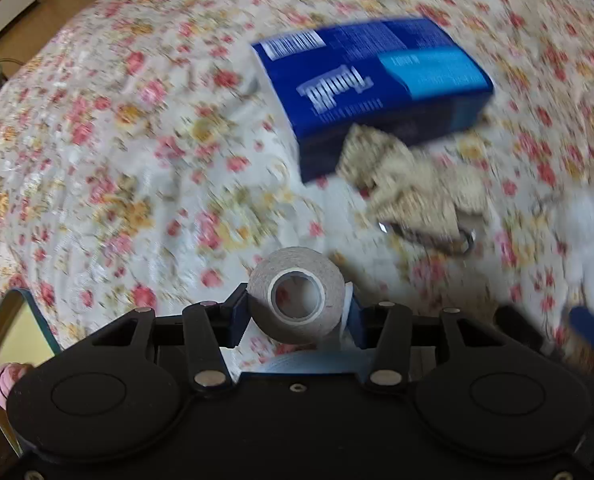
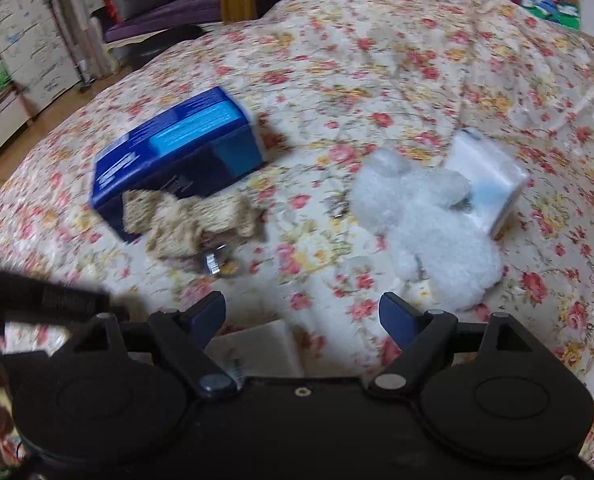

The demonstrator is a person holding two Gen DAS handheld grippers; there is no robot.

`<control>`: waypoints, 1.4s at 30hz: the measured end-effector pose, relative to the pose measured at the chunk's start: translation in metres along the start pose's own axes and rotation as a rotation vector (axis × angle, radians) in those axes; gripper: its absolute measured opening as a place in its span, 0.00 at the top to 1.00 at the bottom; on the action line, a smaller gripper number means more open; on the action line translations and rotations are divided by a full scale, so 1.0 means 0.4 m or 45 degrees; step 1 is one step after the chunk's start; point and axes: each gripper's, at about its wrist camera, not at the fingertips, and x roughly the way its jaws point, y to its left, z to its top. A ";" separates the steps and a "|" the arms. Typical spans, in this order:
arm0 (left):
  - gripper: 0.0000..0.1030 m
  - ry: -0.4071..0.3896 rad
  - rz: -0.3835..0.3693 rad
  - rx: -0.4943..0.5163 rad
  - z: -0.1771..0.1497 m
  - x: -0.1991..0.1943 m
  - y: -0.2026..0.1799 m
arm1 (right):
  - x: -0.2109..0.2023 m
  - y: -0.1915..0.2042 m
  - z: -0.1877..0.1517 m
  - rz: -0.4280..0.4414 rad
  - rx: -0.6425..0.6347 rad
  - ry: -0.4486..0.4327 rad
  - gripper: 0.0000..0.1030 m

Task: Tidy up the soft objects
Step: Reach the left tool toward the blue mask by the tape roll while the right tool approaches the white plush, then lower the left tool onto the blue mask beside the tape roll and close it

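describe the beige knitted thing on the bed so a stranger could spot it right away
On the floral bedspread, find the big blue box. Leaning against its near side lies the beige knitted toy, with a metal clip at its near end. Its neighbour, the fluffy toy to the right, is white.

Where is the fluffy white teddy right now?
In the right wrist view, the white teddy lies on the flowery bedspread, right of centre, against a pale tissue pack.

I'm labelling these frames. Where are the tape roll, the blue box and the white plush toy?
tape roll (image 1: 297, 294): left wrist view, on its grey outer wrap beside the core hole.
blue box (image 1: 371, 80): left wrist view, on its printed top face.
white plush toy (image 2: 429, 224): right wrist view, on its fluffy body.
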 end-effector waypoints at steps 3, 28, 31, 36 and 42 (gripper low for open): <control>0.53 -0.017 0.014 -0.012 0.019 -0.004 0.017 | -0.001 0.032 -0.014 0.047 -0.062 0.028 0.19; 0.26 -0.027 0.141 -0.074 0.050 0.011 0.049 | 0.000 0.053 -0.031 -0.243 -0.178 -0.049 0.17; 0.26 -0.012 0.133 -0.128 0.062 0.024 0.062 | -0.001 0.049 -0.028 -0.232 -0.178 -0.048 0.17; 0.26 0.057 0.108 -0.074 0.059 0.055 0.040 | -0.004 0.047 -0.029 -0.204 -0.175 -0.039 0.17; 0.53 0.104 0.053 -0.090 0.056 0.082 0.042 | -0.011 0.044 -0.030 -0.124 -0.173 -0.010 0.17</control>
